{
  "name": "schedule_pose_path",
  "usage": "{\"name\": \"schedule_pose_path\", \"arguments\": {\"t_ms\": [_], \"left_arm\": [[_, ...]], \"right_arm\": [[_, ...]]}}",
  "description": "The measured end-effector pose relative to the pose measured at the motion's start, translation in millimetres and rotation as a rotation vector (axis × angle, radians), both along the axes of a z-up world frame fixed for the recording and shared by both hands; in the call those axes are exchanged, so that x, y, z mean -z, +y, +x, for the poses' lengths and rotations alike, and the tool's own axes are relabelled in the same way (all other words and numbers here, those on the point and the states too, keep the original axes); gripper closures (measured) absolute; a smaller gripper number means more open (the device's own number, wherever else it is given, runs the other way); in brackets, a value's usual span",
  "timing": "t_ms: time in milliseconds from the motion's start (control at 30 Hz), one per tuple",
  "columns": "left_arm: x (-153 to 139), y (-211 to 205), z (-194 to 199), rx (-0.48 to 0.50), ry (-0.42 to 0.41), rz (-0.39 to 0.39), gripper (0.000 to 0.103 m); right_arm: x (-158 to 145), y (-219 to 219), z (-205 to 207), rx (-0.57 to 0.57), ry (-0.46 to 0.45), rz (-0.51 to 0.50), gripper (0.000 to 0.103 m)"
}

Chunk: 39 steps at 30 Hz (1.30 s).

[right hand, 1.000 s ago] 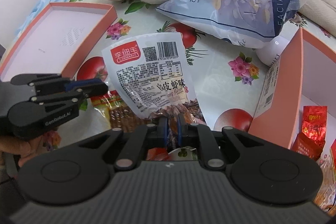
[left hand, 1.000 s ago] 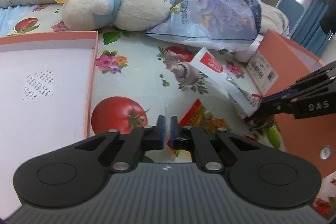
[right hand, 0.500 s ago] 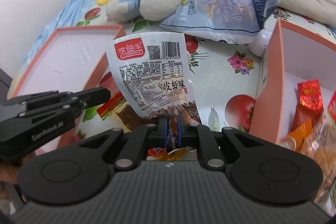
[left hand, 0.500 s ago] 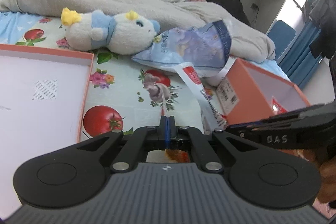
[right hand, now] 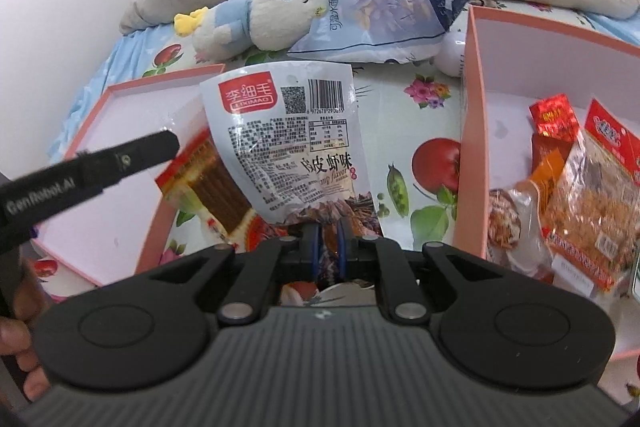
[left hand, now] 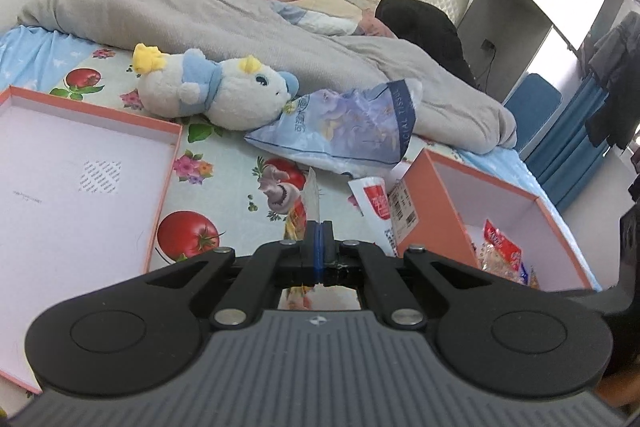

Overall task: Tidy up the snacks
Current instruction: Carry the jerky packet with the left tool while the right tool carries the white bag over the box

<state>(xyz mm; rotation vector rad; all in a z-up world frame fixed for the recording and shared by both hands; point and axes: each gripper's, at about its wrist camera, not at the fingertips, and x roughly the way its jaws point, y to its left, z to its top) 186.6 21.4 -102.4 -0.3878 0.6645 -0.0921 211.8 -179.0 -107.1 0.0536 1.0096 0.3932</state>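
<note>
Snack packets: our right gripper (right hand: 328, 241) pinches the shrimp packet (right hand: 288, 147), label readable here; our left gripper (left hand: 319, 239) clamps the red packet (left hand: 313, 197), edge-on there.

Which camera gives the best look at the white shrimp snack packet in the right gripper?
The right wrist view. There the white shrimp snack packet faces the lens, its logo, barcode and print readable, pinched at its lower edge by the right gripper. The left wrist view shows only a slanted sliver of the packet beside the orange box.
</note>
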Motion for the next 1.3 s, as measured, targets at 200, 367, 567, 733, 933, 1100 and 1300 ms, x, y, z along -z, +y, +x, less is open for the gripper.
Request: {"name": "schedule_pose_path", "arguments": {"t_ms": [200, 367, 567, 733, 933, 1100, 1300], "left_arm": [[-24, -6, 0, 0.004, -0.029, 0.011, 0.103], [-47, -15, 4, 0.018, -0.058, 0.018, 0.103], [-79, -28, 14, 0.052, -0.103, 0.029, 0.103], [-105, -43, 24, 0.083, -0.137, 0.028, 0.103], [-141, -67, 39, 0.128, -0.192, 0.006, 0.103], [-167, -99, 54, 0.194, -0.228, 0.009, 0.103], [-184, -143, 70, 0.272, -0.240, 0.008, 0.103]], "right_arm": [[-17, -6, -4, 0.014, -0.030, 0.024, 0.090], [-37, -13, -3, 0.037, -0.059, 0.046, 0.090], [-57, -26, 1, 0.078, -0.091, 0.069, 0.090], [-73, -42, 5, 0.112, -0.114, 0.082, 0.091], [-94, -69, 12, 0.168, -0.137, 0.093, 0.091], [-111, -94, 18, 0.215, -0.172, 0.090, 0.091], [-124, -135, 27, 0.282, -0.192, 0.082, 0.091]]}}
